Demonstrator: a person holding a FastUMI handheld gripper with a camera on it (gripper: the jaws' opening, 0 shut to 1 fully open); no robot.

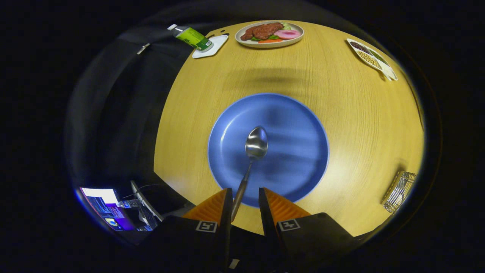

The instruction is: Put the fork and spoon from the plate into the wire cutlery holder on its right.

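While the tool hangs over the near rim of the blue plate, its two orange fingers stand a little apart with the spoon handle running between them; the handle lies against the left finger, and I cannot tell whether the right one touches it. The spoon's bowl rests face up near the plate's middle, ahead of the fingers. The wire cutlery holder sits well apart on the right, at the bench edge; its contents cannot be made out.

Across the bench, a pale plate carries brown meat, a pink slice and some greens. A white divided tray at the far right holds dark and light beans in separate compartments. A green-labelled bottle lies tilted on a white coaster; its label is too small to read.

Bare wood lies between the blue plate and the holder. Off the bench's left edge, a lit screen shows.
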